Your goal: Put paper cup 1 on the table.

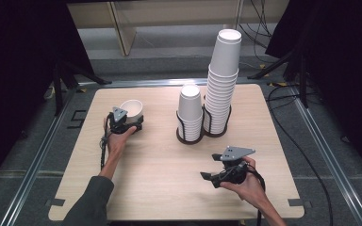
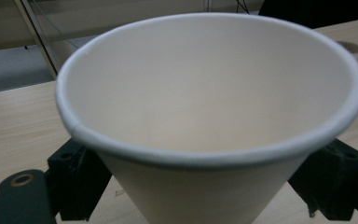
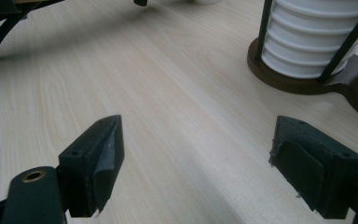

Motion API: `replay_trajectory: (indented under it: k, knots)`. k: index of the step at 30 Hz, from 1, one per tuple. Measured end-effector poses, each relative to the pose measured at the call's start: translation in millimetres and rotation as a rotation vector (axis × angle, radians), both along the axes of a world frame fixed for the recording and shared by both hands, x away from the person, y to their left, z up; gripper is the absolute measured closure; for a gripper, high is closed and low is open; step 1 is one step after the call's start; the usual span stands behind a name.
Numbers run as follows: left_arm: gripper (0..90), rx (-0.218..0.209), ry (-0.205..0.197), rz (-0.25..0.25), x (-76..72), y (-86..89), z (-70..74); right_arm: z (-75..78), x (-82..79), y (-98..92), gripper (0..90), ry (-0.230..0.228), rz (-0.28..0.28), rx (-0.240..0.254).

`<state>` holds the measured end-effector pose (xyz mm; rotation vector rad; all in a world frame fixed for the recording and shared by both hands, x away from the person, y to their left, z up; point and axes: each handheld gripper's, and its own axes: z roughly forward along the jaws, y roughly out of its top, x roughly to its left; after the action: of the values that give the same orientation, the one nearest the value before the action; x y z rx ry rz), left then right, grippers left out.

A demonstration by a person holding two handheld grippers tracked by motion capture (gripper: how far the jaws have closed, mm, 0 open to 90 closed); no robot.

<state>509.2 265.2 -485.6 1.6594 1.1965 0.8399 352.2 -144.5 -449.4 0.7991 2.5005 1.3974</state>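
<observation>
Two jaws pinch cup [image 2: 209, 116]'s base, seen close; holder [image 3: 303, 84] opposite.

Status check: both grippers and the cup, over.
Left gripper jaws on either side of the paper cup, mouth up. Right gripper open, nothing held. Cup stacks stand clear.

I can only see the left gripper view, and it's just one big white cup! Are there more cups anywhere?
Observer: Yes. The high view shows a tall stack and a short stack of cups in a dark wire holder.
Operator: Where's my other gripper?
Observer: The right gripper is near the table's front edge, with its jaws open and nothing between them.
Operator: Is my cup near the stacks?
Observer: Your paper cup, in the left gripper, is left of the short stack and apart from it.
</observation>
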Motion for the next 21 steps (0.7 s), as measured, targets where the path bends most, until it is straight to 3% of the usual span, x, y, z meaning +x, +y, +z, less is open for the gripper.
replay_trajectory:
  k: [12, 14, 15, 16, 17, 18, 21]
  knots:
    - [14.3, 0.019, 0.049, -0.039, -10.5, 5.0, 0.8, 0.6, 0.1, -1.2, 18.5, -0.008, -0.007, 0.006]
    - [14.3, 0.011, 0.061, -0.039, -14.3, 7.9, 1.2, 0.9, 0.5, -1.5, 18.5, 0.02, 0.012, 0.02]
    - [14.3, 0.009, 0.065, -0.039, -16.6, 9.0, 1.5, 2.1, 0.4, -2.8, 18.4, -0.023, -0.013, 0.0]
    - [14.3, 0.012, 0.071, -0.043, -18.7, 10.4, 1.4, 2.5, -0.9, -2.8, 18.4, -0.002, -0.021, 0.006]
    - [14.3, 0.014, 0.079, -0.044, -20.8, 11.6, 1.8, 2.3, 0.4, -3.5, 18.4, -0.017, -0.019, 0.006]
    - [14.3, 0.014, 0.08, -0.043, -23.4, 13.5, 2.3, 2.6, -0.6, -3.6, 18.4, -0.001, -0.031, 0.008]
    - [14.3, 0.001, 0.083, -0.034, -31.2, 19.4, 5.3, 3.6, 1.0, -5.3, 18.3, -0.027, -0.02, 0.002]
